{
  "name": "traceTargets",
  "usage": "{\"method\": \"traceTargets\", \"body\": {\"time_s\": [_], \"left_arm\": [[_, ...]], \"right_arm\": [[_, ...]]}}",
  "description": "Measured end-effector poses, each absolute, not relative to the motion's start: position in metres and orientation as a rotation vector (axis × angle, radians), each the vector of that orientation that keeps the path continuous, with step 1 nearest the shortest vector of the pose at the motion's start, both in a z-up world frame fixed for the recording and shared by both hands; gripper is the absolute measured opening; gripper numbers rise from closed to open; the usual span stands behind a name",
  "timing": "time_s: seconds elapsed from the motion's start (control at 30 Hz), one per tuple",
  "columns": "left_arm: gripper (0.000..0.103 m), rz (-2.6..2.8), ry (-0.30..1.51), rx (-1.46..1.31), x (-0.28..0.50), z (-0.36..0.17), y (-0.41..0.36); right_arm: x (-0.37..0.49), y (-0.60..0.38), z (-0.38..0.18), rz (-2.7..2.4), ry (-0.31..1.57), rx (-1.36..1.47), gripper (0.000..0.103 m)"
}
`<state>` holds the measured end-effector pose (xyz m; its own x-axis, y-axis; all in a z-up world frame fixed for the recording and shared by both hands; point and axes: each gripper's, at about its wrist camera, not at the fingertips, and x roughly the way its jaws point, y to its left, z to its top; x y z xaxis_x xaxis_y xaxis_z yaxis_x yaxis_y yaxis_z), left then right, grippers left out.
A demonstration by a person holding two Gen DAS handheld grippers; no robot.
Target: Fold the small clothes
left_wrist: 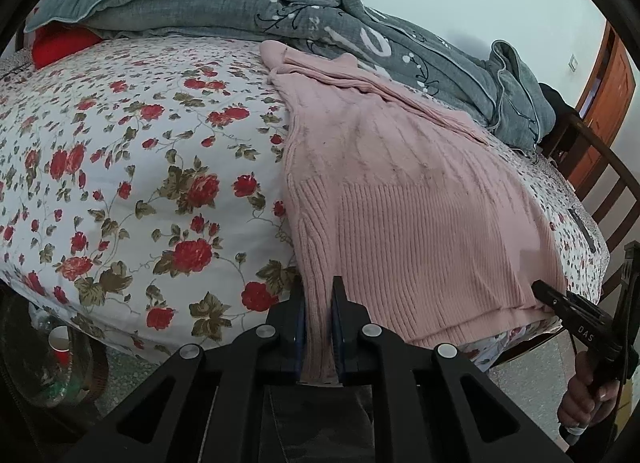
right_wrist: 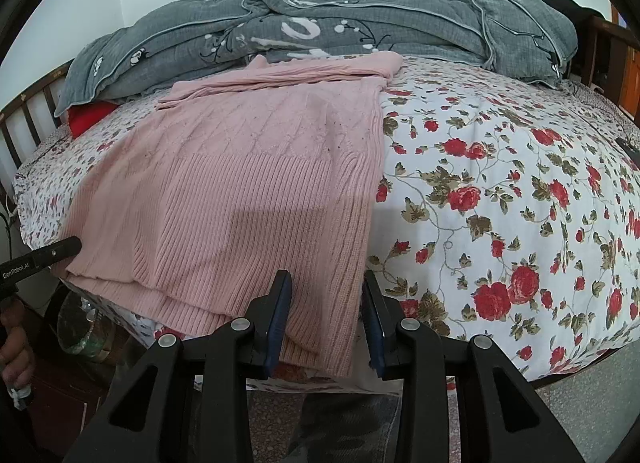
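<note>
A pink knit sweater (left_wrist: 408,199) lies flat on a floral bed sheet (left_wrist: 140,167), its hem hanging over the near edge of the bed. My left gripper (left_wrist: 319,291) is shut on the sweater's hem at its left corner. In the right wrist view the sweater (right_wrist: 248,183) lies left of centre. My right gripper (right_wrist: 326,287) is open, its jaws standing either side of the hem's right corner without pinching it. The right gripper shows in the left wrist view (left_wrist: 544,291), and the left gripper shows in the right wrist view (right_wrist: 68,247).
A rumpled grey quilt (left_wrist: 280,11) is heaped along the far side of the bed, with a red cushion (left_wrist: 60,47) beneath it. A wooden bed rail (left_wrist: 600,167) stands at the right. A red paper cup (left_wrist: 60,343) and a basket sit on the floor.
</note>
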<state>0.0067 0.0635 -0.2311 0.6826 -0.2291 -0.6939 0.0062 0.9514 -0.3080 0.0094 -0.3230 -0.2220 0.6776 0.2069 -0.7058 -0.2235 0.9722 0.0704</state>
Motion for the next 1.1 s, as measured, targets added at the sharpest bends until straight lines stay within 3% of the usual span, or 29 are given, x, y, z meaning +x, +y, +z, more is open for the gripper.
{"method": "traceTargets", "body": {"time_s": [0.3,0.5,0.6,1.1], "left_arm": [[0.011,-0.139,0.816,-0.314,0.0066,-0.2311,0.0664],[0.011,-0.133,0.818,-0.306,0.0064,-0.2311,0.0655],[0.011,-0.128,0.823,-0.313,0.0078,-0.2301,0.0651],[0.013,-0.182,0.836,-0.368,0.0003,-0.2321,0.0712]], "right_arm": [[0.0095,-0.3237,-0.2212,0.24,0.795,-0.028,0.033],[0.0068,-0.3242,-0.2196,0.25,0.799,-0.03,0.015],[0.0047,-0.323,-0.2192,0.244,0.794,-0.045,0.012],[0.0014,-0.3218,-0.2176,0.229,0.815,-0.038,0.013]]}}
